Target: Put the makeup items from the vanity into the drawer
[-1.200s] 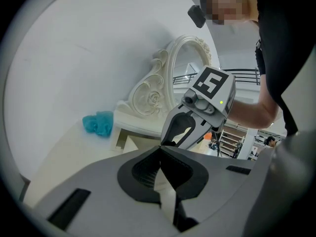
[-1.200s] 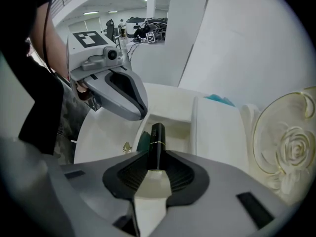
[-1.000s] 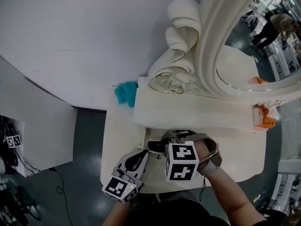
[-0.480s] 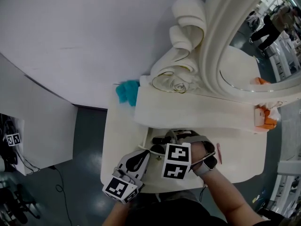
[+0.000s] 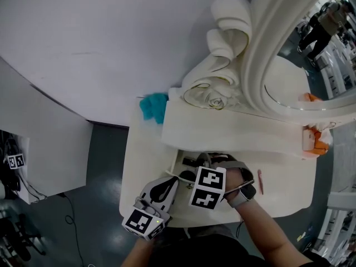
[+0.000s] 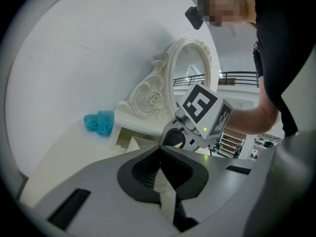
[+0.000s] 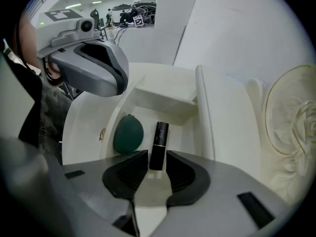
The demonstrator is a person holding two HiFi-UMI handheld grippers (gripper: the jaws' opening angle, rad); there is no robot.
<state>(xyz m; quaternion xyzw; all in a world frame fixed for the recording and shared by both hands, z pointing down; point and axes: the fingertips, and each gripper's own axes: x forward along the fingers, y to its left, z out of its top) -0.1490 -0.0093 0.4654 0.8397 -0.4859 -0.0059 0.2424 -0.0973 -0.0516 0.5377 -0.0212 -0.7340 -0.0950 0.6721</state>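
Right hand-held gripper was spread in drawer, black lipstick lay between its tips, green sponge beside, left hand-held gripper was pressed together

A white vanity was fitted with a drawer, pulled open. A teal object was placed behind the drawer, to its left. A slim pink stick was laid right of the drawer. A green sponge and a black tube were contained inside.

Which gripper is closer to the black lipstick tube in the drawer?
Right. The right gripper has the lipstick tube between its open jaws; the left gripper, shut, sits off to its side.
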